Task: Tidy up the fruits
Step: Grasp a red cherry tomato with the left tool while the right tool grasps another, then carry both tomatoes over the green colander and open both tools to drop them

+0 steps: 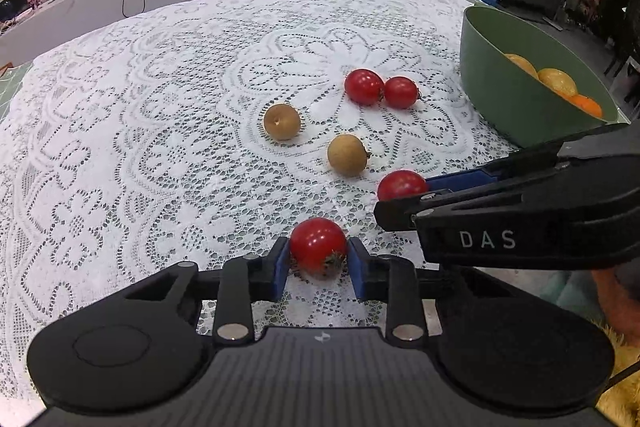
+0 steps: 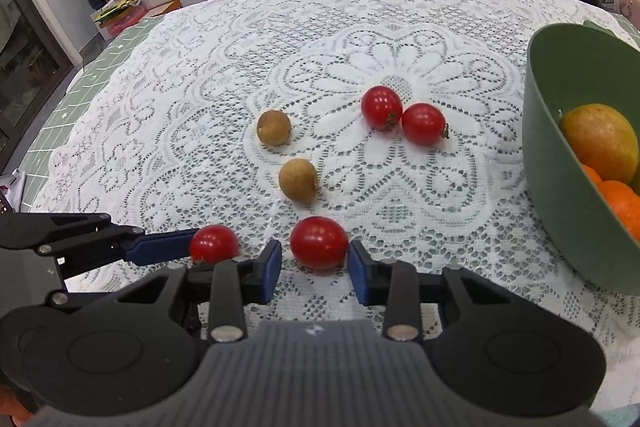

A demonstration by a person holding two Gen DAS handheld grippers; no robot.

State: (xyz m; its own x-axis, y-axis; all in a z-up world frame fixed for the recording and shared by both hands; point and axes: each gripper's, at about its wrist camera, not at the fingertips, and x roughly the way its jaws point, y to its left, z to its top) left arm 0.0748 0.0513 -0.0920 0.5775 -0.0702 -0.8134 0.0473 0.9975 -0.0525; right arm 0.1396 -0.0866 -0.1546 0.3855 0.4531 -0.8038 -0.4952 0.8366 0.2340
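Two cherry tomatoes (image 1: 318, 247) (image 2: 319, 243) sit between fingers, left one's stem facing the camera.

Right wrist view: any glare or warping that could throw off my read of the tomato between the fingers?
Right wrist view: small white highlights on the tomato, outline still crisp; the table edge bows from fisheye and the green bowl stretches at the frame's side. Left wrist view: the same highlights on its tomato, sharp near the center, background shelf bowed.

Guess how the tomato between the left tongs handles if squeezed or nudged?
The tomato is round and glossy, so it probably rolls on the lace cloth if nudged. The skin looks smooth, so it may slip between the left tongs. Likely soft: squeeze gently.
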